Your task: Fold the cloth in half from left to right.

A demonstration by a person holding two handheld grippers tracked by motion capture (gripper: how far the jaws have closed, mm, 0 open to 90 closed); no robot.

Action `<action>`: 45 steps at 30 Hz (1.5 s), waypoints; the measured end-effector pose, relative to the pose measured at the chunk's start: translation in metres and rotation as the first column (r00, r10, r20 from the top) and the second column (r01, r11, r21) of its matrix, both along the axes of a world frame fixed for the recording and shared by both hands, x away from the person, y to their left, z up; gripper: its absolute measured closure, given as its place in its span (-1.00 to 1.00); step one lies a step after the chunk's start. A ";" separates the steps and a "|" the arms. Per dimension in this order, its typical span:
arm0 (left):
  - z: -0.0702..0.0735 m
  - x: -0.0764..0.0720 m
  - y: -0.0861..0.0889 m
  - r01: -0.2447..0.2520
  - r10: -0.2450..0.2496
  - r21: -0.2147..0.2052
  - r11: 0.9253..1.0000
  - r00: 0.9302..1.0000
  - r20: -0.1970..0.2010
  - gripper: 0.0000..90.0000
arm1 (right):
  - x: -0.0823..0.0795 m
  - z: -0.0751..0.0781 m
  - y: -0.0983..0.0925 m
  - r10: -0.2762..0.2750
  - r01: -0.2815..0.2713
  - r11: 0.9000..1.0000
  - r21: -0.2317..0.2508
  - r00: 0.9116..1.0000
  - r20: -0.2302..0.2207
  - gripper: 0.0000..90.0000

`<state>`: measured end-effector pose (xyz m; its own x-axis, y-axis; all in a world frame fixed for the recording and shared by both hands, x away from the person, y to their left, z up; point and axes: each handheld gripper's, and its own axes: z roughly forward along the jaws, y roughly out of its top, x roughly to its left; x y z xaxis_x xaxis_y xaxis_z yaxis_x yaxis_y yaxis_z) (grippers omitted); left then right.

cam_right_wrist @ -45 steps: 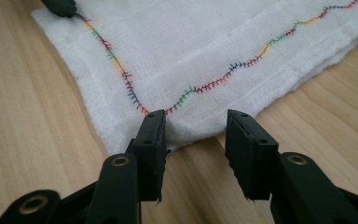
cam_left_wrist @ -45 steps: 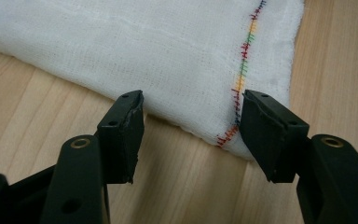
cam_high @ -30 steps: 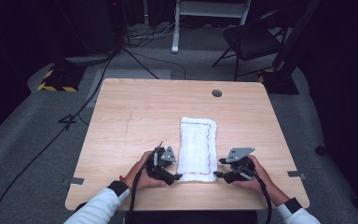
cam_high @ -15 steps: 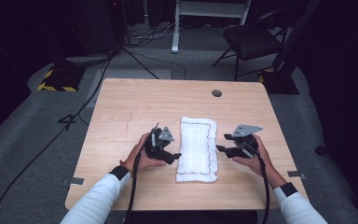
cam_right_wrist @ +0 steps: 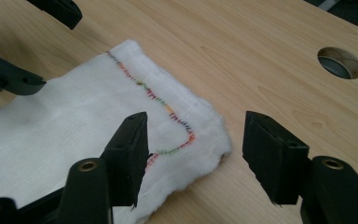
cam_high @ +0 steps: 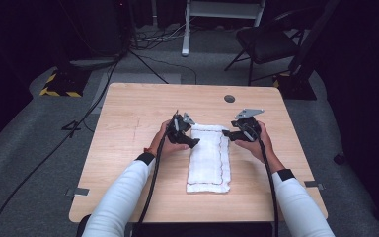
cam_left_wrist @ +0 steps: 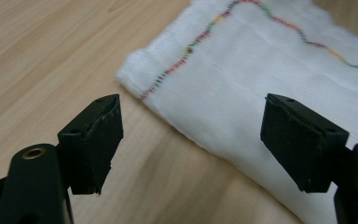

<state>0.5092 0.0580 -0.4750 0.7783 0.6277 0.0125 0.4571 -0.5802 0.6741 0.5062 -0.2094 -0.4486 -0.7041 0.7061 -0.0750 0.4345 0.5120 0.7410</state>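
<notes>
A folded white cloth point(cam_high: 208, 159) with a multicoloured stitched line lies flat on the wooden surface point(cam_high: 128, 118), its far end between the two grippers. The left gripper point(cam_high: 196, 143) has its fingers point(cam_left_wrist: 95, 140) spread wide and empty, the cloth's far corner just ahead of them. The right gripper point(cam_high: 225, 135) fingers point(cam_right_wrist: 130, 154) also stand apart, holding nothing, straddling the other far corner.
</notes>
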 end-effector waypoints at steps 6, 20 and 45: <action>-0.007 0.026 0.000 -0.098 0.096 -0.071 0.993 0.995 -0.032 -0.49 | 0.026 -0.013 0.008 -0.043 0.043 0.999 -0.010 0.998 -0.047 -0.05; -0.018 0.039 -0.010 -0.116 0.113 -0.048 0.992 0.992 -0.063 -0.40 | 0.041 -0.034 0.014 -0.070 0.069 0.998 -0.012 0.991 -0.115 -0.06; -0.016 0.039 -0.015 0.023 -0.030 -0.068 0.997 0.994 -0.103 0.75 | 0.037 -0.039 0.021 -0.003 0.005 1.000 0.019 0.989 -0.148 0.84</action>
